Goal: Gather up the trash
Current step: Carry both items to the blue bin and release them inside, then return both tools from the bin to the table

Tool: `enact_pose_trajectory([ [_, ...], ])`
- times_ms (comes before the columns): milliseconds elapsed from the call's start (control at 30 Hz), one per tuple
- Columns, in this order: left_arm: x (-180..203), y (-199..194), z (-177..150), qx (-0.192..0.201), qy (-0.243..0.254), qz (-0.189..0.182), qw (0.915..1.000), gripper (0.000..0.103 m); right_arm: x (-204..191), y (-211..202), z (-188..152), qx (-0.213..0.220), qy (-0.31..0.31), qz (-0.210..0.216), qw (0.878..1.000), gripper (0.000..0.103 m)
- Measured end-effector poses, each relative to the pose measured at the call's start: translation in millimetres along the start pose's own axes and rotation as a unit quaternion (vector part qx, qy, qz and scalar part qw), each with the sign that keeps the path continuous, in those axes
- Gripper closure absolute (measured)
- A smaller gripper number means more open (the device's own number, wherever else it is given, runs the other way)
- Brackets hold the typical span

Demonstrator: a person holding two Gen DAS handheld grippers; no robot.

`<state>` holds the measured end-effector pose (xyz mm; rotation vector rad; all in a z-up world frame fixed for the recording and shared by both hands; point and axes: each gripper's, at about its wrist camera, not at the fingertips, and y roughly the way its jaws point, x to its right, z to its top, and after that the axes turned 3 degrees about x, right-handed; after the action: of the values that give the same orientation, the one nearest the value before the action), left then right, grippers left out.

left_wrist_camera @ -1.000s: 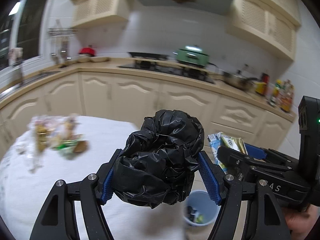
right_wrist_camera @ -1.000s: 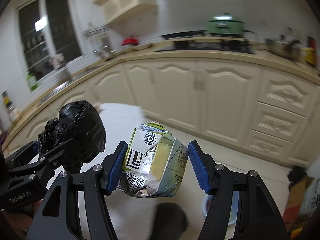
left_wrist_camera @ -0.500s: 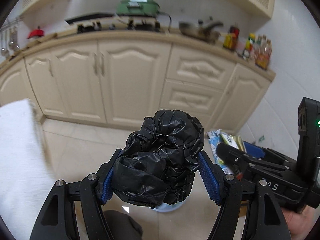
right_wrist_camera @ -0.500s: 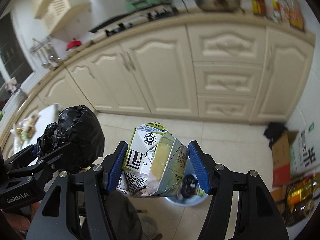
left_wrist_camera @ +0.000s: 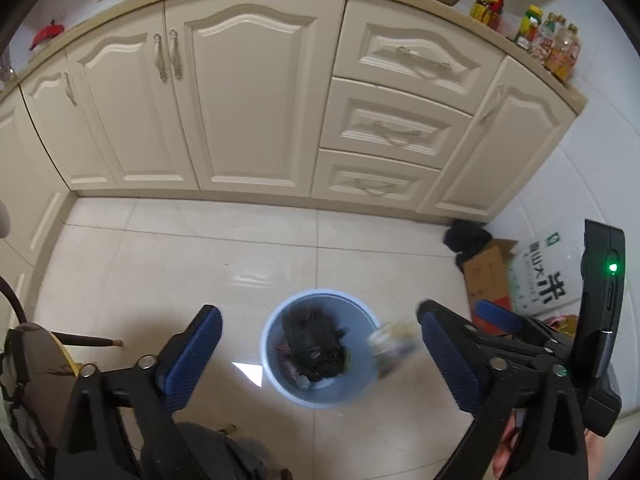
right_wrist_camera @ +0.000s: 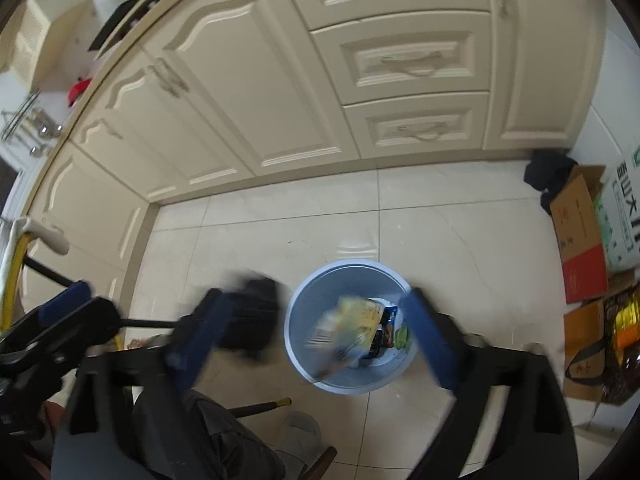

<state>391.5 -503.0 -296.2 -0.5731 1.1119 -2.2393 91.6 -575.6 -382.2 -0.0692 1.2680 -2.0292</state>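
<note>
Both grippers are seen spread wide above a blue bin (left_wrist_camera: 320, 392) on the tiled floor (left_wrist_camera: 200, 256), jaws just opened. Nothing is held by the left gripper (left_wrist_camera: 320, 354); its black bag (left_wrist_camera: 314, 344) is pictured inside the bin. The carton (right_wrist_camera: 352, 328), blurred, is caught between the right gripper (right_wrist_camera: 314, 338) pads, untouched, over the bin.
</note>
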Motion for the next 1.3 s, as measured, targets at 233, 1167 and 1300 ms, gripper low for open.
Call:
enact_pose_trajectory([
  [233,-3,-2,13,0.015,0.006,0.044,0.9989,0.001,5,-3,-3,-0.007,0.004,-0.026,1.0,0.0],
  [1167,-109,-346,-154,0.239,-0.081,0.09,0.9635,0.001,-239,-166,-16,0.144,-0.154,0.057,0.976,0.0],
  [1300,-129,-389,-197,0.259,-0.096,0.107,0.9551,0.001,-288,-187,-26,0.164,-0.19,0.085,0.964,0.0],
])
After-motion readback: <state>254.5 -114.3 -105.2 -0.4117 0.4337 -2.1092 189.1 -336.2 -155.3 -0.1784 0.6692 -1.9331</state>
